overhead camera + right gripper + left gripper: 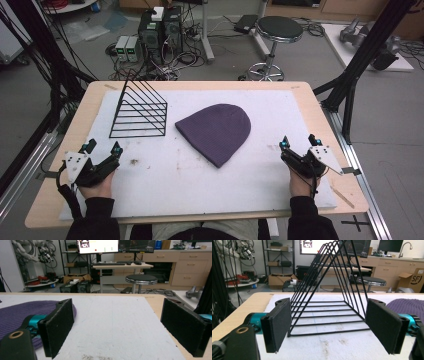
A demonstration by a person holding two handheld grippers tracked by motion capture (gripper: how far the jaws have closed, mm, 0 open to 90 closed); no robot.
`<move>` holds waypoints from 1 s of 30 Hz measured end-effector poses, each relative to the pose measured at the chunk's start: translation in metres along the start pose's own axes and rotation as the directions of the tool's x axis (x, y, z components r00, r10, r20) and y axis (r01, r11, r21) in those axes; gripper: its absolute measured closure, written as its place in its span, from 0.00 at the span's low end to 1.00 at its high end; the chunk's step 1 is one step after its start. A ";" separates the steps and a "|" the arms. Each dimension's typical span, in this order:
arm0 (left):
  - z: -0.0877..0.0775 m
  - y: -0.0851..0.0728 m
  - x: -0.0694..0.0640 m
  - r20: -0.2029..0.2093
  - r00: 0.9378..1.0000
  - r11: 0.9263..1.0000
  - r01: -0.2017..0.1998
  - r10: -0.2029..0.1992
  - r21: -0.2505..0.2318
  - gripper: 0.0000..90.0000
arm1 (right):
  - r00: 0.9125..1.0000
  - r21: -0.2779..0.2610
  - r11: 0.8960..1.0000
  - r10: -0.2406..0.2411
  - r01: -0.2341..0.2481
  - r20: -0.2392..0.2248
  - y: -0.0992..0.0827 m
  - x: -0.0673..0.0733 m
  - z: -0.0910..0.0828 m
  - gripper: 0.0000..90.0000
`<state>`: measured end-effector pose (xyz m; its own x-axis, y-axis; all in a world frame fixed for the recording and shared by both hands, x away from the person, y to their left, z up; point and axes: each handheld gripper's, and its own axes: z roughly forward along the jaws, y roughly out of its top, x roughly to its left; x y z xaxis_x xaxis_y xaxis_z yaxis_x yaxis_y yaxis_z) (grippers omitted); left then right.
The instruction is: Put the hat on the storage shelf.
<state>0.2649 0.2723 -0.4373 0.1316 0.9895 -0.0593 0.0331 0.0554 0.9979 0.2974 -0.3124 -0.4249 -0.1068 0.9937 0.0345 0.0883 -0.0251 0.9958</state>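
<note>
Purple beanie (216, 132) mid-mat | wire rack (329, 290) (left gripper view) | both grippers released, empty

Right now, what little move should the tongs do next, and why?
Probably the right tongs should slide toward the purple beanie. Both tongs are open and hold nothing, the beanie lies flat in the middle of the white mat, and the left tongs face the black wire rack.

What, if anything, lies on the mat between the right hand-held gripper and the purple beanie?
Nothing visible does. The right hand-held gripper rests open near the mat's right edge, and bare white mat stretches from it to the purple beanie. The black wire rack stands off to the beanie's left, out of that path.
</note>
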 end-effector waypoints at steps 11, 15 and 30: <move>-0.001 0.000 0.001 -0.001 1.000 1.000 0.007 -0.007 -0.002 0.24 | 1.000 -0.001 1.000 0.013 -0.013 0.006 0.000 -0.001 -0.001 0.12; -0.001 0.000 0.000 0.006 1.000 1.000 0.012 -0.012 -0.008 0.24 | 1.000 0.000 1.000 0.018 -0.018 0.007 0.000 -0.001 -0.001 0.12; 0.000 -0.001 0.000 0.012 1.000 1.000 0.012 -0.012 0.001 0.24 | 1.000 -0.020 1.000 0.009 -0.009 0.008 0.005 -0.001 -0.002 0.12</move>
<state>0.2647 0.2727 -0.4380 0.1432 0.9871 -0.0717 0.0358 0.0673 0.9971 0.2965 -0.3135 -0.4194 -0.0984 0.9942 0.0431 0.0697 -0.0363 0.9969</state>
